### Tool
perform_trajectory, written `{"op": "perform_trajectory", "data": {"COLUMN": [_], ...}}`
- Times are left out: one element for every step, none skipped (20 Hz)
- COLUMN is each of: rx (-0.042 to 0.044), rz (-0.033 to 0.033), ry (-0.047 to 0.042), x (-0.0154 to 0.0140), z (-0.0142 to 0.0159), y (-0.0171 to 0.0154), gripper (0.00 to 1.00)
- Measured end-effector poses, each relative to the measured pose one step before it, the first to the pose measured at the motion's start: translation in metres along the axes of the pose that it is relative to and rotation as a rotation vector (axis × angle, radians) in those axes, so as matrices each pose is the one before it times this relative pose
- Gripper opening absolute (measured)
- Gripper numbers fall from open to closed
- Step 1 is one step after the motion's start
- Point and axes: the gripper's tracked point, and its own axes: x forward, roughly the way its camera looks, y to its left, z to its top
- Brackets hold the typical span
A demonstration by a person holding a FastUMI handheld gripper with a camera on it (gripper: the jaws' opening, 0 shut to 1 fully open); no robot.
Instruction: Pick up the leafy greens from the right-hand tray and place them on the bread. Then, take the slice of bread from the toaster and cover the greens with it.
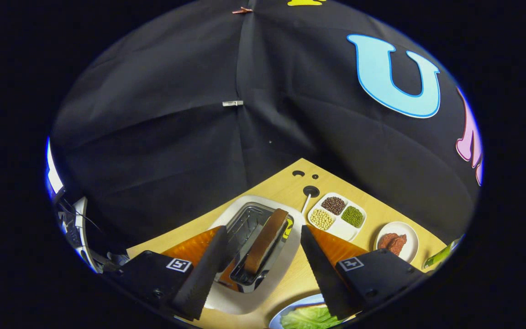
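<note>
1. Tongs nearest the camera: 2 fingers spread wide, released, nothing gripped, hanging above the toaster.
2. Between the fingers and just below them: the toaster, silver body on a white base, top slots facing up toward the camera.
3. Slice of bread stands on edge in the toaster's right slot, brown crust edge up. Left slot looks empty.
4. Bread's long axis runs diagonally, from near the left finger up and away toward the compartment tray; it lies along the slot, roughly in line with the gap between the fingers.
5. Leafy greens sit on a blue-rimmed plate just by the right finger's base, close to the camera. Cannot tell whether bread lies under them; that part is cut off.
6. Progress, as a judgement: greens look already placed on the plate, so step 1 seems done. Step 2 not yet done: bread not grasped, toaster slice not lifted, greens uncovered.
7. Left: close on the slice's flat faces, lift it straight up, carry it to the plate, lay it flat over the greens.
8. Beyond the toaster on the tabletop: the white compartment tray with 3 heaps of beans or grains, and a small white dish of something reddish. Green object at far right, too cut off to name.
</note>
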Motion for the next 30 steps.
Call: {"op": "perform_trajectory", "data": {"rx": [-0.00117,-0.00195,-0.00275,-0.00303,-0.00383,-0.00016,-0.00041,-0.00338,-0.00037,0.00337,0.00053,0.00139,0.00720,0.00792,0.00676,0.00039,-0.00002,-0.00156,0.00079,0.00474,0.00450,0.00290,0.00537,0.00643,0.00592,0.00906,0.00617,0.00619,0.00763,0.01319], "rz": [-0.01361,-0.01203,-0.00981,-0.00951,-0.00413,-0.00369,0.00203,-0.00207,0.00019,-0.00061,-0.00560,-0.00307,0.00017,0.00209,0.00462,-0.00046,0.00297,0.00336,0.00209,0.00221,-0.00060,-0.00246,-0.00445,-0.00168,0.00198,-0.00028,-0.00395,-0.00721,-0.00329,-0.00051], "ry": [0.01415,0.00923,0.00226,-0.00290,-0.00260,0.00019,0.00087,0.00539,0.00618,0.00554,0.00663,0.00428,-0.00041,0.00645,-0.00041,-0.00282,-0.01022,-0.01528,-0.00856,-0.01054,-0.01296,-0.01767,-0.02047,-0.02047,-0.01377,-0.01491,-0.01325,-0.01681,-0.01619,-0.01149], "x": [0.00564,0.00482,0.00245,0.00334,0.00082,-0.00079,-0.00110,0.00122,0.00075,0.00032,-0.00135,-0.00075,-0.00024,-0.00014,-0.00367,-0.00159,-0.00207,-0.00475,-0.00493,-0.00739,-0.00598,-0.00818,-0.00723,-0.00775,-0.00668,-0.00751,-0.00817,-0.00912,-0.00937,-0.00979], "z": [-0.00369,-0.00306,-0.00084,0.00146,0.00068,0.00095,-0.00021,-0.00041,-0.00071,-0.00051,-0.00014,-0.00024,0.00072,-0.00148,0.00224,0.00191,0.00277,0.00453,0.00478,0.00514,0.00664,0.00777,0.00815,0.00927,0.00692,0.00737,0.00573,0.00740,0.00582,0.00450], "y": [-0.00214,-0.00304,-0.00132,-0.00067,-0.00014,0.00184,0.00297,0.00119,-0.00148,0.00016,-0.00023,-0.00085,0.00011,0.00113,0.00173,0.00012,-0.00005,0.00022,-0.00015,-0.00063,-0.00164,-0.00200,-0.00366,-0.00346,-0.00335,-0.00435,-0.00645,-0.00762,-0.00727,-0.00797], "gripper": [1.00,1.00,0.99,0.96,0.86,0.76,0.66,0.61,0.52,0.42,0.33,0.29,0.24,0.21,0.19,0.17,0.15,0.15,0.14,0.14,0.14,0.14,0.14,0.14,0.14,0.14,0.14,0.14,0.14,0.14]}}
